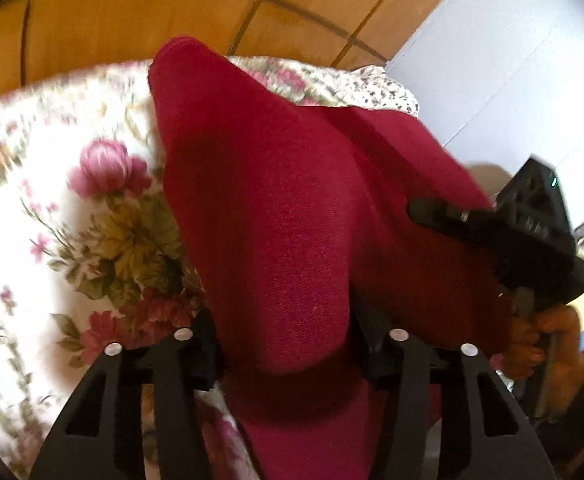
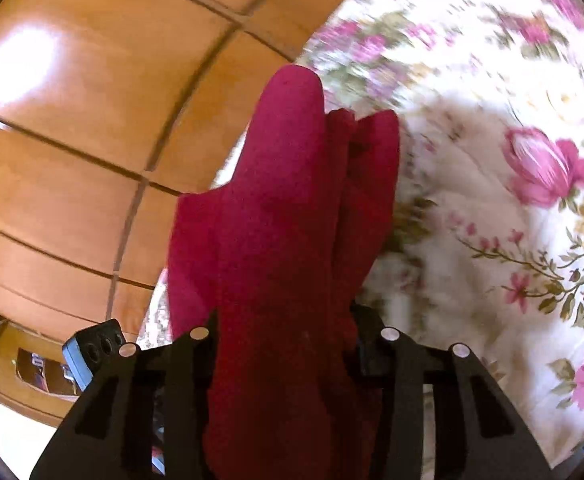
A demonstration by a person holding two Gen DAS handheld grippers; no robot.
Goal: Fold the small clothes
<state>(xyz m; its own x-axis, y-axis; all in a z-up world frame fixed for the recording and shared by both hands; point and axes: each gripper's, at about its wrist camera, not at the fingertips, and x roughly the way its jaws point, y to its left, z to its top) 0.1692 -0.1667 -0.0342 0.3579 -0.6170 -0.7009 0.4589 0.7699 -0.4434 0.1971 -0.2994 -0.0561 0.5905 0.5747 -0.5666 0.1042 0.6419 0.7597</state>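
L tool (image 1: 288,344) clamped on bunched red garment (image 1: 276,208), lifted above floral bedspread (image 1: 52,208) w/ wood cabinet (image 1: 132,16) behind; R tool (image 2: 284,344) likewise clamped on same red cloth, hanging folds in front, bedspread to its right.

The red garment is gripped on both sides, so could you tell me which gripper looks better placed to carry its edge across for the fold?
Probably the left gripper: its side of the red garment hangs beside open floral bedspread, giving room to lay it down.
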